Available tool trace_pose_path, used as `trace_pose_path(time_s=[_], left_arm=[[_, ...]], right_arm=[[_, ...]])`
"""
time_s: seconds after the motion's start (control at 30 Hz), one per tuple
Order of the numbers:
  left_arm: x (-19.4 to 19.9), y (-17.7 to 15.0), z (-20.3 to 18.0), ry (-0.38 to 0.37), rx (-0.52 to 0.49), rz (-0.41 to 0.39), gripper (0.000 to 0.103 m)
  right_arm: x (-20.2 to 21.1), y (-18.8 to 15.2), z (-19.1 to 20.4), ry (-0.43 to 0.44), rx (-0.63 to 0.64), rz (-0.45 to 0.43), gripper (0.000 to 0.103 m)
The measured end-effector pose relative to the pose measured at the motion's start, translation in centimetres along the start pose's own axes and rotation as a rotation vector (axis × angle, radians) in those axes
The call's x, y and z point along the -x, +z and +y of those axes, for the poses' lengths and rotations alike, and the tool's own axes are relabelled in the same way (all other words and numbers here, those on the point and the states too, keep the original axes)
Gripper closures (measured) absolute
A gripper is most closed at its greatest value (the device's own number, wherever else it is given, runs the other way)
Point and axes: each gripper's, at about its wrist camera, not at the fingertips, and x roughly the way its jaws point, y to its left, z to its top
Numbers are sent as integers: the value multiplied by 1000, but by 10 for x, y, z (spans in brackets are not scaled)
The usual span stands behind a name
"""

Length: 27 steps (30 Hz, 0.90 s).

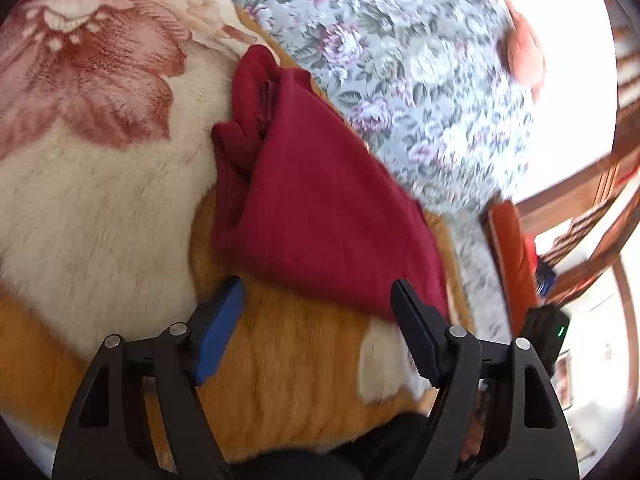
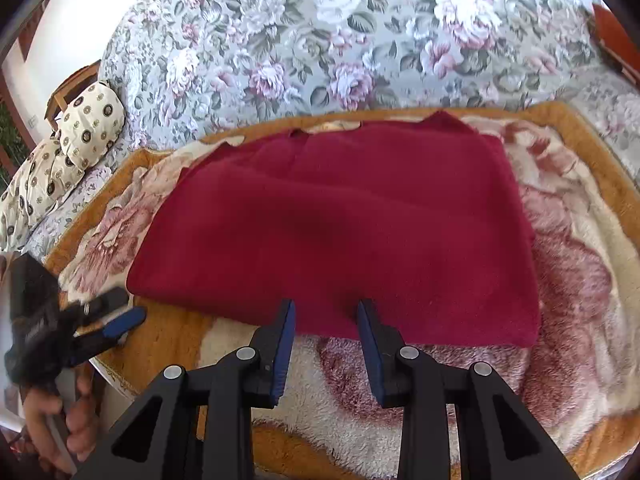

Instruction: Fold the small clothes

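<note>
A dark red garment [image 2: 340, 220] lies folded flat into a rough rectangle on a cream and orange floral blanket [image 2: 580, 288]. In the left wrist view the garment [image 1: 320, 200] shows from its side, with bunched folds at its far end. My left gripper [image 1: 320, 300] is open and empty, just short of the garment's near edge. It also shows in the right wrist view [image 2: 116, 312] at the garment's left corner. My right gripper [image 2: 326, 308] is open and empty, its fingertips at the garment's near edge.
The blanket lies on a bed with a grey floral cover [image 2: 320, 40]. Patterned cream pillows [image 2: 60, 152] sit at the far left. An orange cushion [image 1: 516, 256] and wooden furniture [image 1: 592, 184] stand beyond the bed on the right of the left wrist view.
</note>
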Motion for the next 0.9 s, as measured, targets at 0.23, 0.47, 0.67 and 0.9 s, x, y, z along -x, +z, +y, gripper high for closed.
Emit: trace_pose_path(time_s=[0.23, 0.47, 0.67, 0.9], left_arm=[[-6, 24, 7, 19, 144, -119, 27], [-1, 19, 18, 94, 255, -152, 60], [-2, 16, 19, 158, 231, -162, 83], [4, 6, 4, 216, 144, -234, 89]], right_arm=[[0, -4, -1, 7, 3, 8, 73], [0, -4, -4, 14, -2, 7, 73], [0, -4, -5, 20, -11, 11, 73], [9, 5, 8, -51, 39, -19, 73]])
